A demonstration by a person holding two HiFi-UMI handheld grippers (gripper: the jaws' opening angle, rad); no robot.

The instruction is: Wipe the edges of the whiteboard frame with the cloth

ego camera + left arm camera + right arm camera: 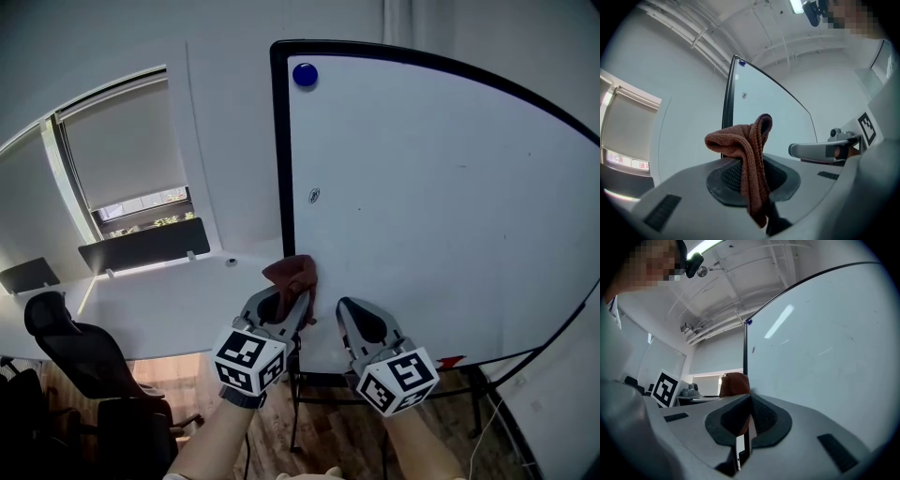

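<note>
The whiteboard [441, 206] has a black frame [278, 141]. At its lower left edge the left gripper [298, 298] clamps the brown cloth [292, 274] against that frame. The right gripper [347, 307], jaws together and empty, is just beside it, before the board.

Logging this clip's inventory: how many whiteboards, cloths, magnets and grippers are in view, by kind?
Whiteboard: 1
Cloth: 1
Blue magnet: 1
Grippers: 2 (left gripper shut on the cloth, right gripper shut and empty)
Total: 5
</note>
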